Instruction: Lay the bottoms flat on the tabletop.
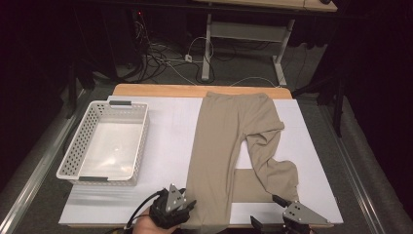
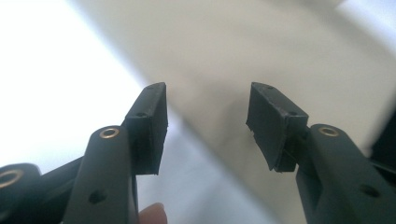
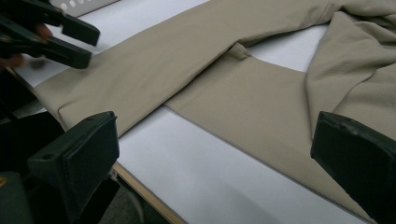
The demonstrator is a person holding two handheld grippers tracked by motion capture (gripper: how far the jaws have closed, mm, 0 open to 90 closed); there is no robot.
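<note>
Beige trousers (image 1: 229, 141) flat on table, right leg crumpled, folded.

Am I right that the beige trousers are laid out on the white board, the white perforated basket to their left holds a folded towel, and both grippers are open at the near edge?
Not quite. The high view shows the white perforated basket with nothing in it, no folded towel. The rest stands: the beige trousers lie on the white board, and the left gripper and right gripper are open at the near edge.
</note>
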